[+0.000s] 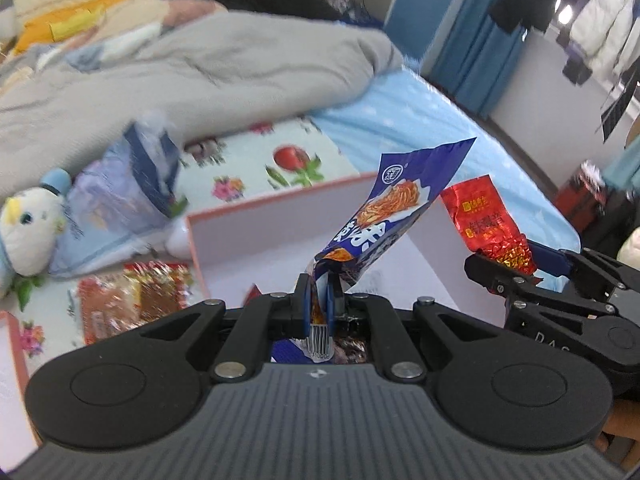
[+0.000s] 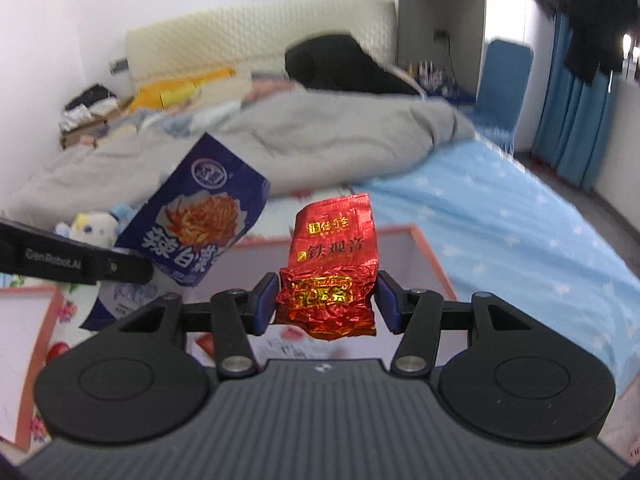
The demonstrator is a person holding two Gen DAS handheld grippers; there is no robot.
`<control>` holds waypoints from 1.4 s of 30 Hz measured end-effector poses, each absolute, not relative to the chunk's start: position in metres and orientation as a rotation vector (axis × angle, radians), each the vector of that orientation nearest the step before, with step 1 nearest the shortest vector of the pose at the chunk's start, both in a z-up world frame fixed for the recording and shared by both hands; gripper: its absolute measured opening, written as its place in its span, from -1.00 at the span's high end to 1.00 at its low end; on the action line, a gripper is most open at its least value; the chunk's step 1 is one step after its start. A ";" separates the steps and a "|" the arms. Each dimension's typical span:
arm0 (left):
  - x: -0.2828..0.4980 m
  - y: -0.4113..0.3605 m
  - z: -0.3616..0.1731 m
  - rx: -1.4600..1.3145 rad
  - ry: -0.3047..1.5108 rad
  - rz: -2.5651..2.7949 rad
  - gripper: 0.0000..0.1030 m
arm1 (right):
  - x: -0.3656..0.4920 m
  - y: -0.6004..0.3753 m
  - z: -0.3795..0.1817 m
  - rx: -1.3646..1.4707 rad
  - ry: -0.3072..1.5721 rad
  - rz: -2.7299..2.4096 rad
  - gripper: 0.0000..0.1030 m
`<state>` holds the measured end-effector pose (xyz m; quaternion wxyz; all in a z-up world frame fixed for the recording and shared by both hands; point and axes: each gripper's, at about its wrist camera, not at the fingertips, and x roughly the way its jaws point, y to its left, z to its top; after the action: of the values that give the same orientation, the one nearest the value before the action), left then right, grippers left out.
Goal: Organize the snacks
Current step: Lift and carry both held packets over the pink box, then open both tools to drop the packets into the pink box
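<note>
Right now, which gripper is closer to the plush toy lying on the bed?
Left. The left gripper, shut on the blue snack packet, is on the plush toy's side of the open box. The right gripper, holding the red tea packet, is farther over.

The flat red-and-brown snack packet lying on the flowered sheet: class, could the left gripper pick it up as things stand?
Probably not: the left gripper is shut on a blue foil snack packet, so its jaws are taken.

The open pink-rimmed box (image 1: 280,208) has its floor largely hidden behind the left hand-held gripper (image 1: 319,300). Left of the box, a blue bag (image 1: 128,184) is motion-blurred, its print unreadable. A second tray (image 2: 24,360) is cut off by the frame edge.
</note>
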<state>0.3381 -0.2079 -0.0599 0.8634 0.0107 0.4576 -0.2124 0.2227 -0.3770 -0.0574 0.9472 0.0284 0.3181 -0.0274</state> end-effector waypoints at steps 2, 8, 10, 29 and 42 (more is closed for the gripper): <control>0.343 -0.218 -0.072 0.048 1.006 -0.470 0.82 | 0.224 -0.383 -0.066 0.059 0.682 -0.067 -0.07; 0.344 -0.236 -0.092 0.086 1.062 -0.483 0.82 | 0.226 -0.388 -0.097 0.039 0.776 -0.087 -0.07; 0.345 -0.237 -0.097 0.095 1.071 -0.472 0.82 | 0.226 -0.390 -0.101 0.049 0.792 -0.088 -0.07; 0.331 -0.206 -0.083 0.015 0.993 -0.460 0.21 | 0.222 -0.407 -0.098 0.138 0.777 -0.091 -0.60; 0.291 -0.164 -0.042 -0.029 0.821 -0.440 0.20 | 0.193 -0.385 -0.051 0.177 0.589 -0.042 -0.60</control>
<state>0.2910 -0.1635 -0.0420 0.8935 -0.0142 0.3956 -0.2119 0.1927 -0.3854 -0.0508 0.9529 0.0870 0.2899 -0.0209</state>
